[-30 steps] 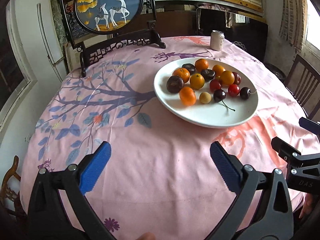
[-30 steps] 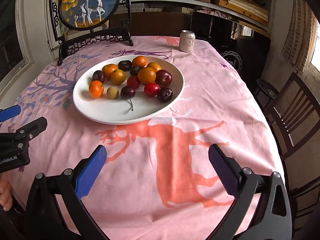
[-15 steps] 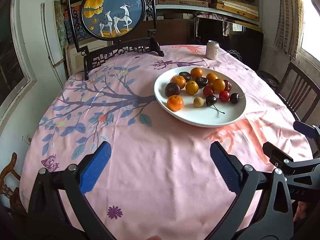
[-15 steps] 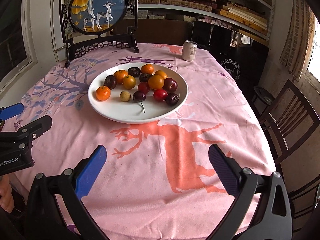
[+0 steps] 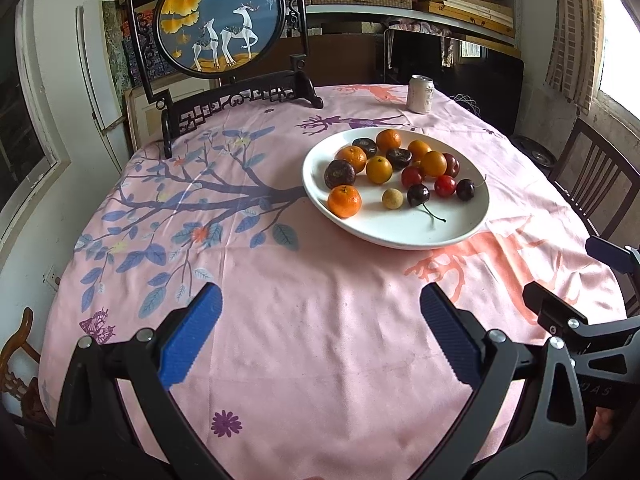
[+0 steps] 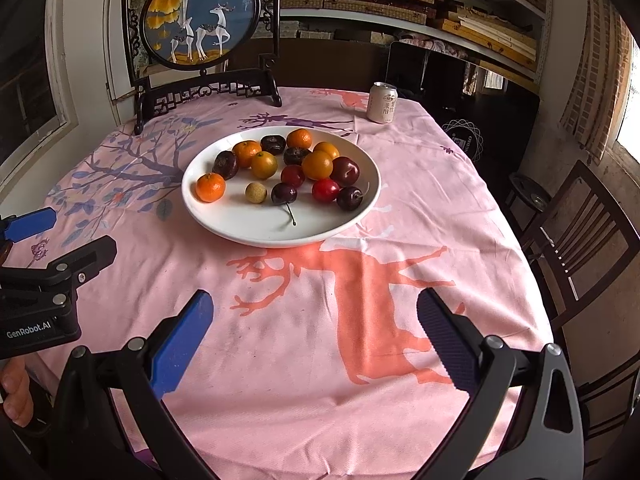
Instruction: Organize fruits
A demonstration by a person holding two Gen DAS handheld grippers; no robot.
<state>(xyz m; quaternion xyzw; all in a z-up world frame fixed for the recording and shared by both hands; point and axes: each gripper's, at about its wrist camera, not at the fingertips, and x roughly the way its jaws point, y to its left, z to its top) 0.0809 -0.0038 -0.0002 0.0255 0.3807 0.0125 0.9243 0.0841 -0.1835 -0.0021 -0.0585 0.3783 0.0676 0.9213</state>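
A white plate [image 5: 400,232] [image 6: 256,232] on the pink tablecloth holds several fruits: small oranges [image 5: 344,201] [image 6: 210,187], dark plums [image 5: 339,173], red and dark cherries [image 5: 418,195] [image 6: 284,193] and a pale longan [image 5: 392,199] [image 6: 256,192]. My left gripper [image 5: 320,336] is open and empty, low over the cloth near the table's front edge, well short of the plate. My right gripper [image 6: 314,334] is open and empty, also near the front edge, with the plate ahead to its left.
A drink can [image 5: 421,93] [image 6: 382,102] stands at the far side. A round deer painting on a dark stand [image 5: 224,16] [image 6: 200,16] sits at the back left. Wooden chairs [image 6: 576,224] stand to the right of the table.
Both grippers have pulled back and risen, so the plate looks farther away and more of the room shows. Both stayed open and empty. The fruit has not moved.
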